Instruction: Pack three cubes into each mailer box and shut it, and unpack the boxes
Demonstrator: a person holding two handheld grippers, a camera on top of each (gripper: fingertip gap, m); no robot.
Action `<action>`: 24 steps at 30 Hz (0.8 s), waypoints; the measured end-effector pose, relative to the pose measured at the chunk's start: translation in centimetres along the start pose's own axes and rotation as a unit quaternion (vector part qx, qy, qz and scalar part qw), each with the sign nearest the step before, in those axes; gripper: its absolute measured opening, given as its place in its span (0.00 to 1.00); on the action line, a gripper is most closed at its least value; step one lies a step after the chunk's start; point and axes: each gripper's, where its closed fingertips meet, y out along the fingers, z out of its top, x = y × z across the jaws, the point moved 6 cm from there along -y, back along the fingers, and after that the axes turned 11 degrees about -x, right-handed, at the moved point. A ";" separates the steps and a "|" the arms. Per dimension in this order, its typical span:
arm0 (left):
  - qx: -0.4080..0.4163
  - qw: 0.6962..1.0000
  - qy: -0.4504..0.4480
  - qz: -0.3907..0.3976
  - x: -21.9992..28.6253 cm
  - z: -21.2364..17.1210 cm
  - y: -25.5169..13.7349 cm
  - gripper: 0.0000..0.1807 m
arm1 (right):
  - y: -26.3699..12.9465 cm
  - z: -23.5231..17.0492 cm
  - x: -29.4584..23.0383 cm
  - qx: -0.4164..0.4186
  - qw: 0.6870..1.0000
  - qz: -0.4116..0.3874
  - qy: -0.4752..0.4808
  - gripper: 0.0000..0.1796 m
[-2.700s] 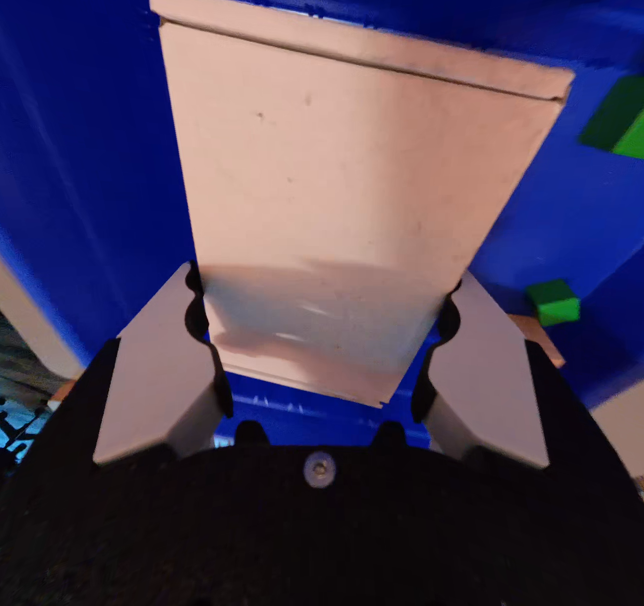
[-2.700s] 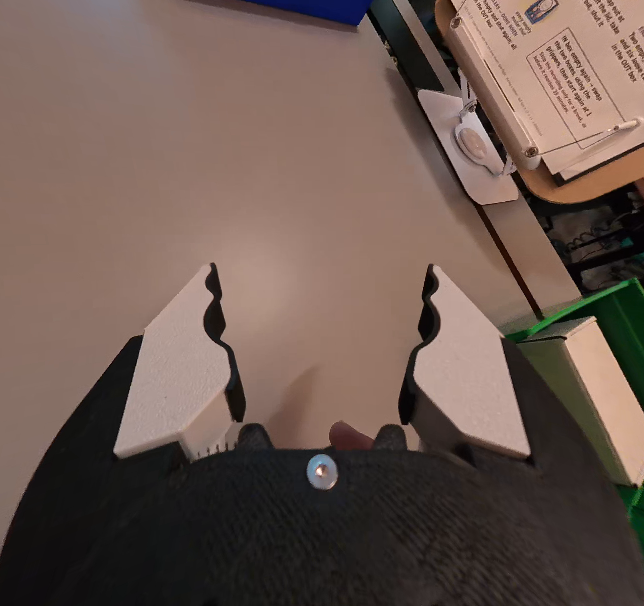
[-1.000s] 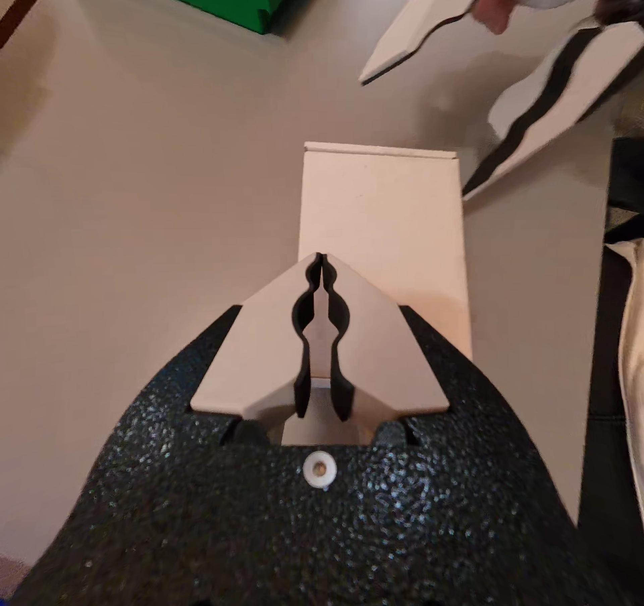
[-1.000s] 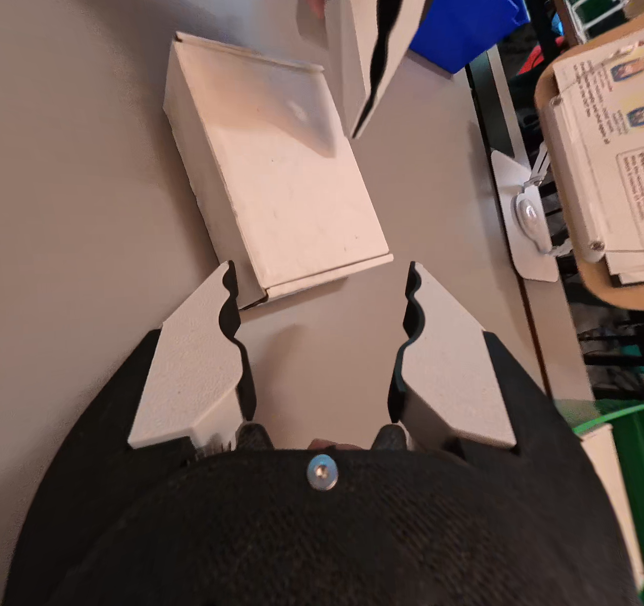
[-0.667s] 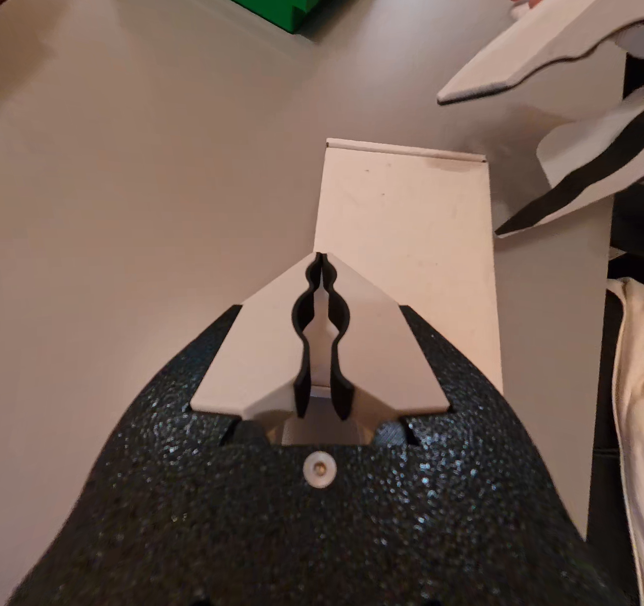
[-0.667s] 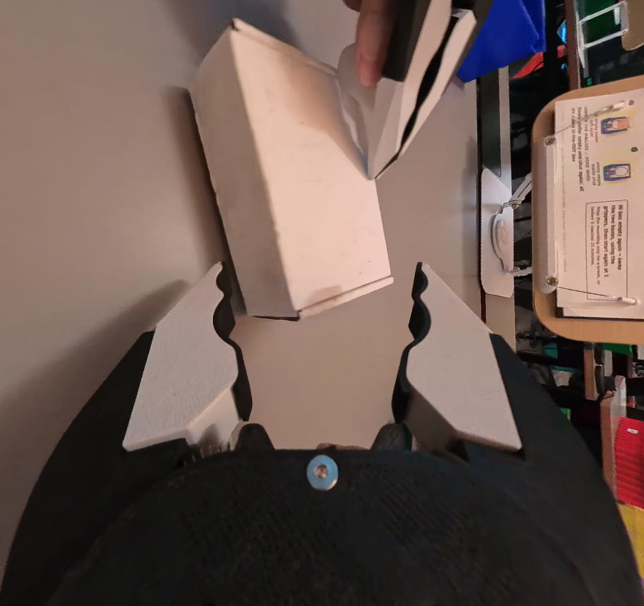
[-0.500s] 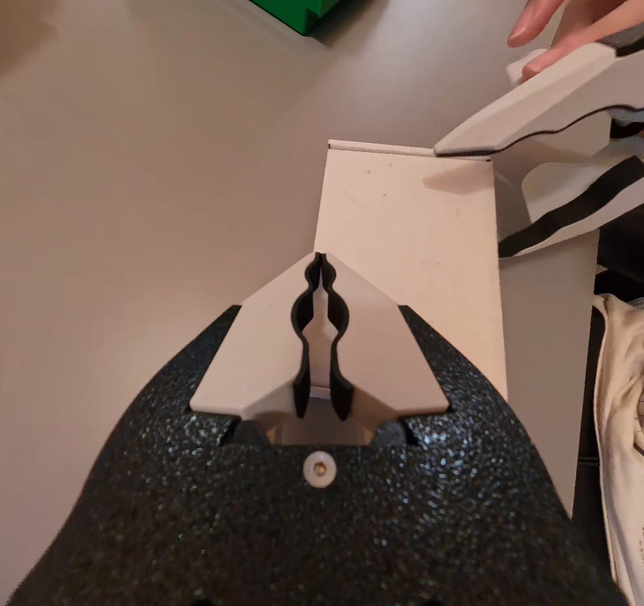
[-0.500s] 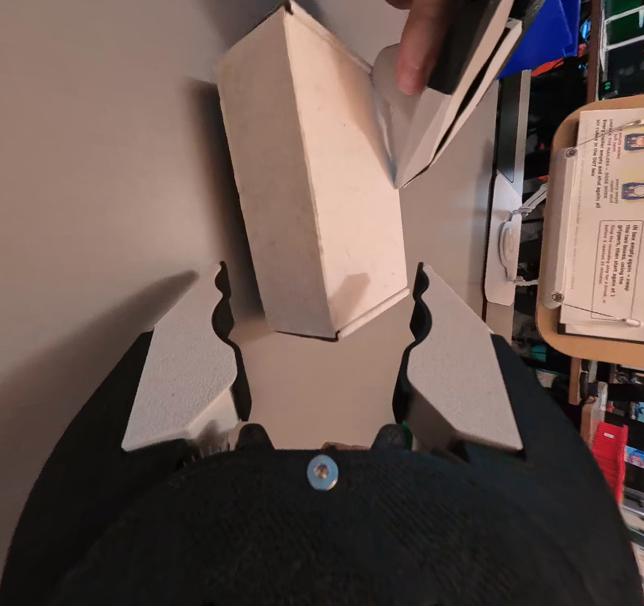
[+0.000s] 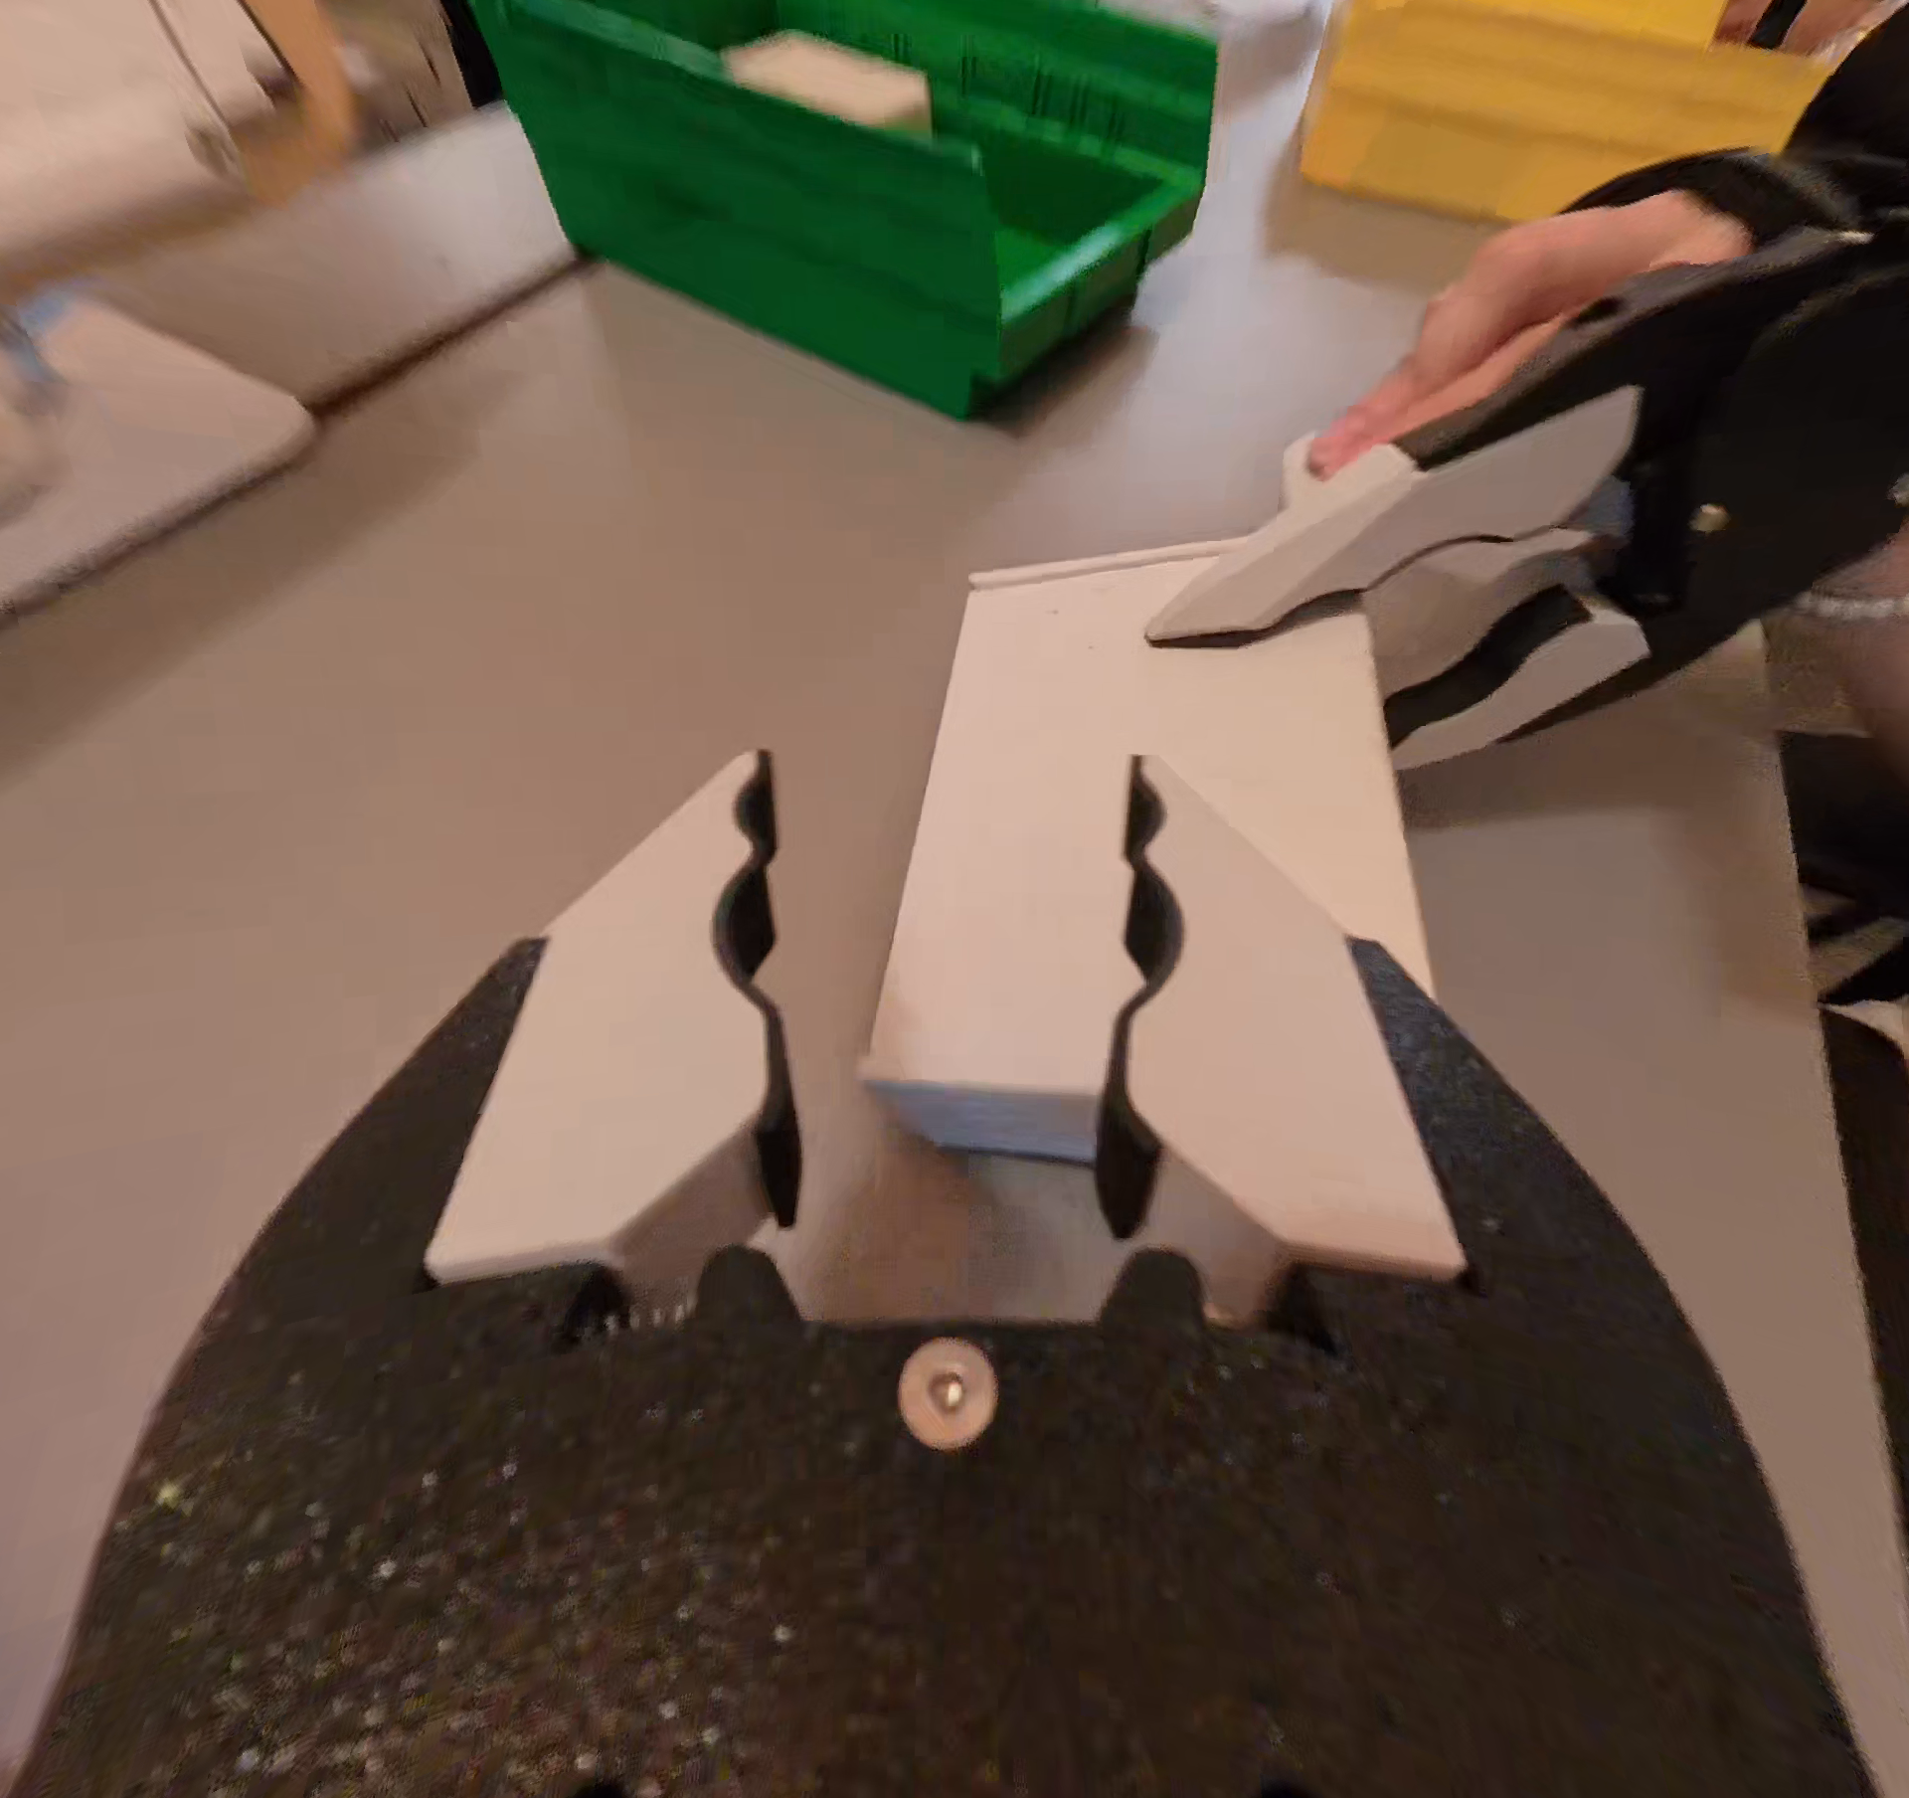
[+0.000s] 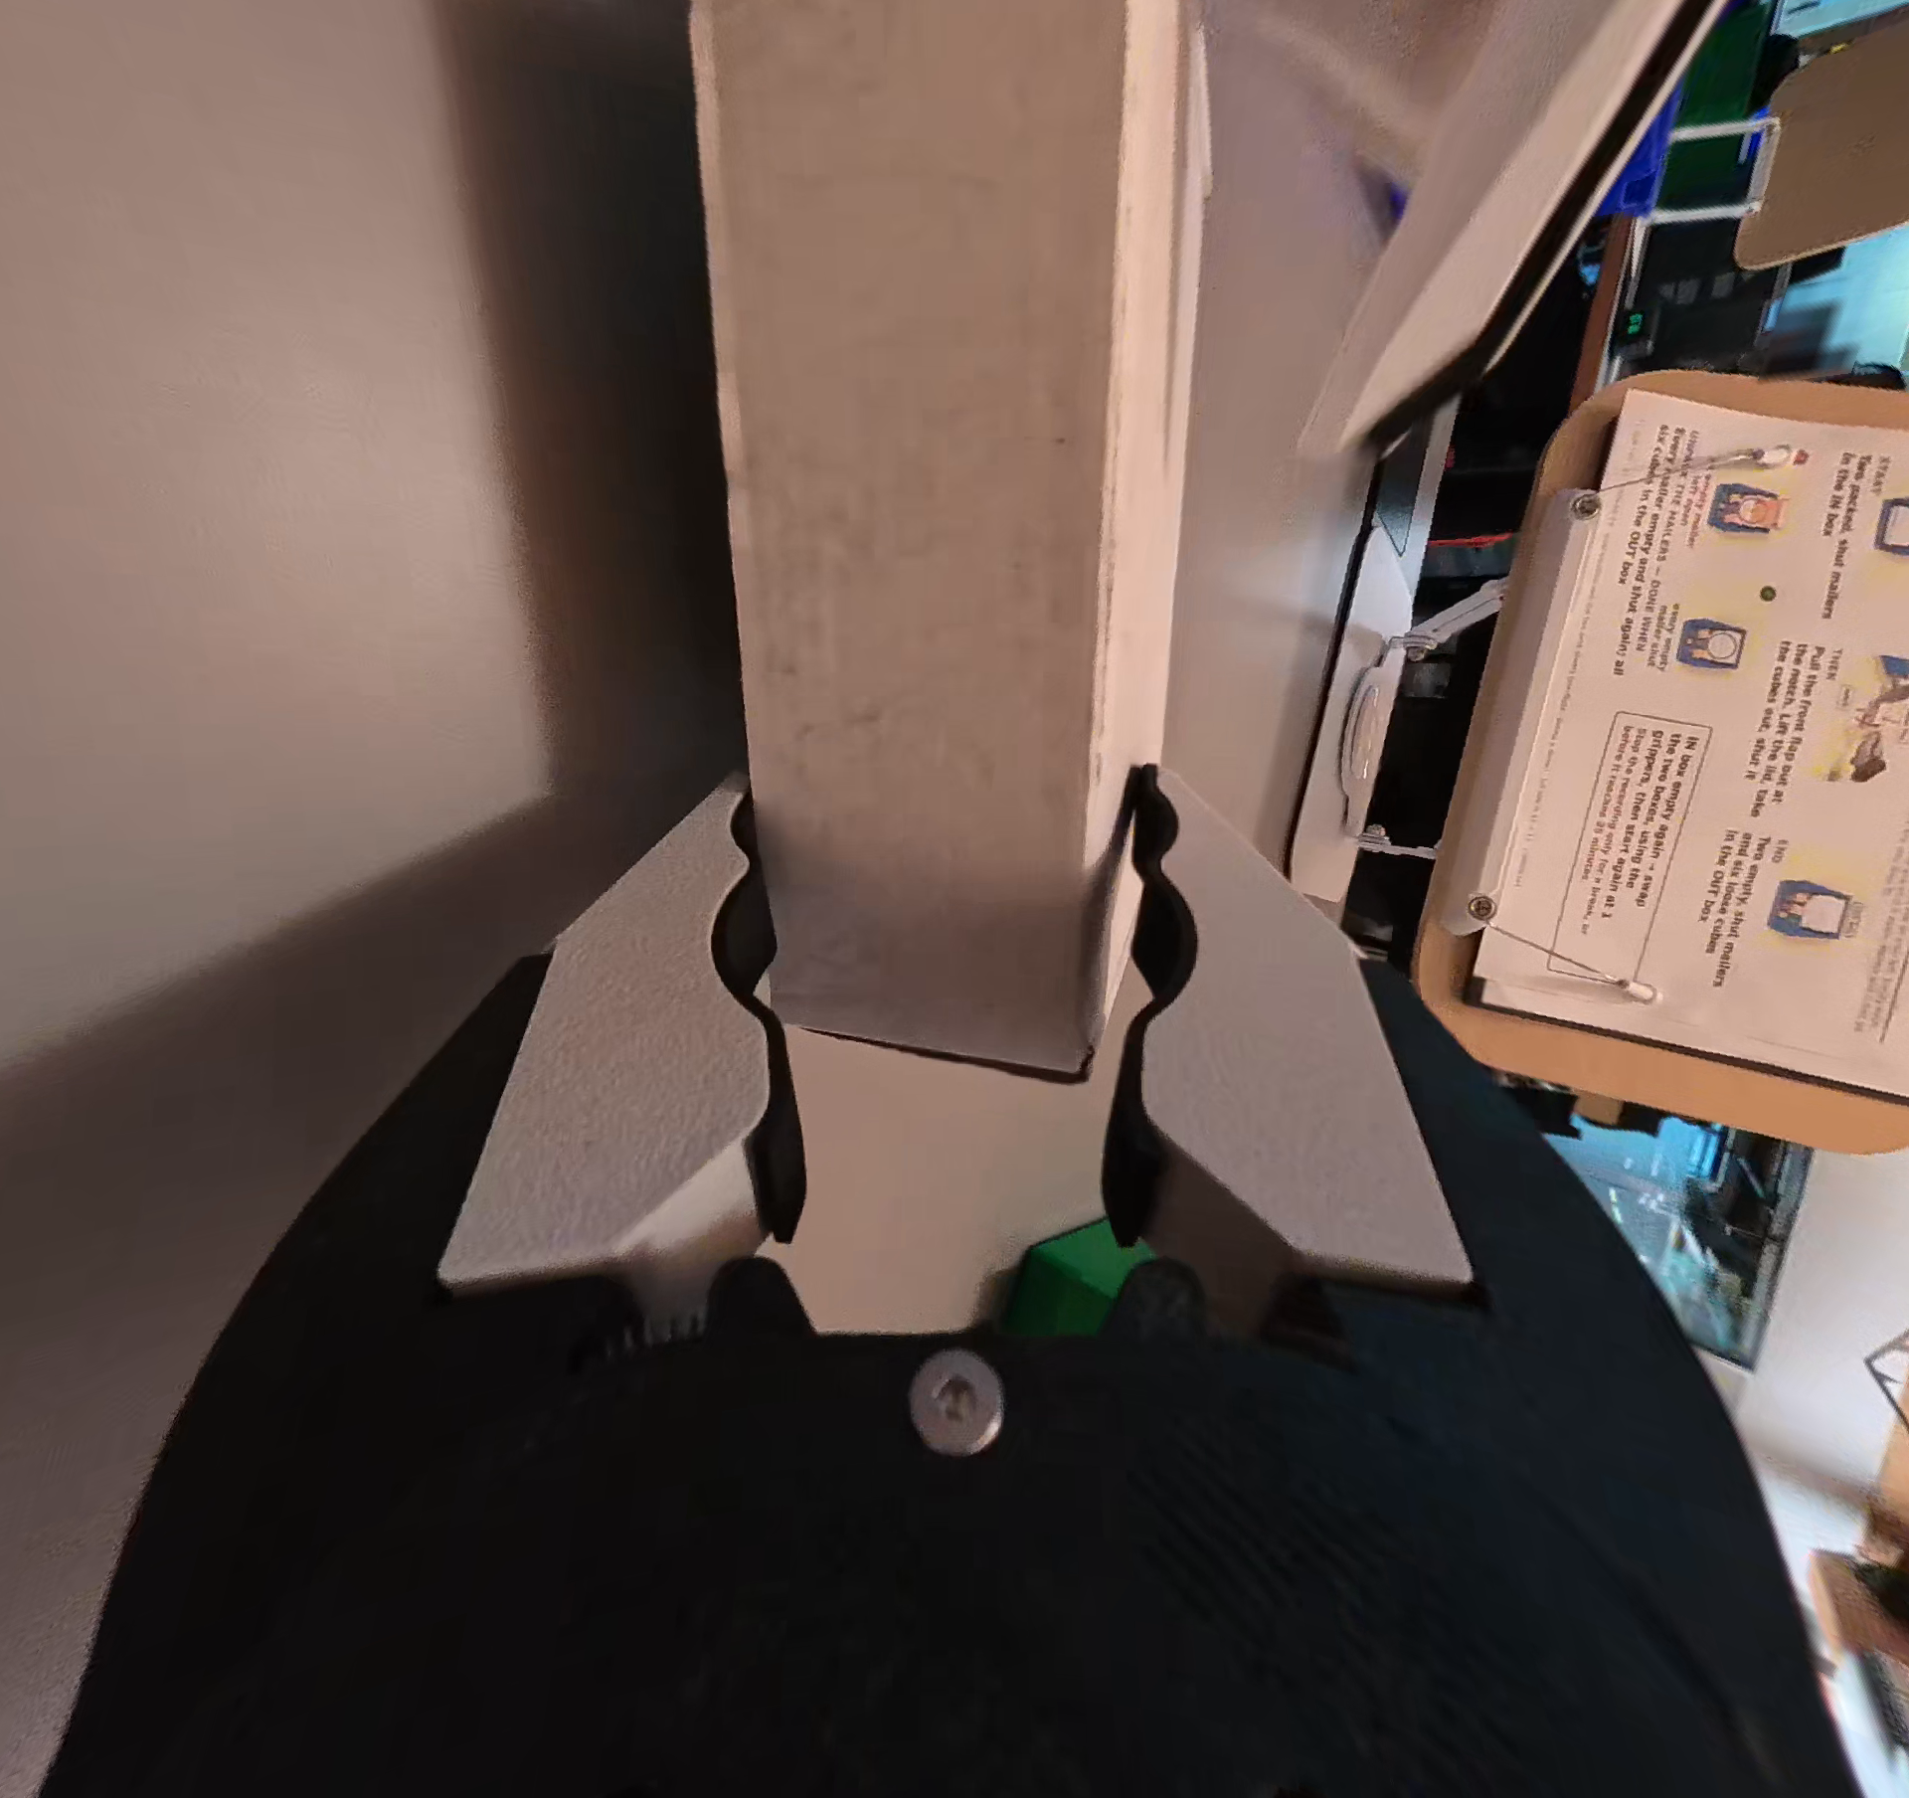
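A white mailer box [image 9: 1126, 819] lies shut on the grey table [image 9: 413, 715]. My left gripper [image 9: 945, 767] is open over the box's near end. Its right finger overlaps the lid and its left finger stands clear of the box. My right gripper [image 10: 940, 798] is shut on the box's other end [image 10: 919, 509], with a pad pressed on each side. In the left wrist view the right gripper [image 9: 1281, 695] comes in from the right, one finger flat on the lid and the other at the box's edge. A hand [image 9: 1529, 323] holds it. No cubes show.
A green bin [image 9: 826, 230] with a second white box [image 9: 826, 85] inside stands at the back of the table. A yellow bin [image 9: 1529, 116] is behind it to the right. A clipboard with an instruction sheet [image 10: 1704, 715] stands past the table edge.
My left gripper carried the box out of the blue bin to the table, then opened and let it go. My right gripper moved in and closed on the box's far end.
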 end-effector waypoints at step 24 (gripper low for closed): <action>0.076 0.873 0.420 0.235 3.4 -5.6 2.1 0.52 | 0.3 -1.1 2.7 0.055 0.992 0.112 0.027 0.39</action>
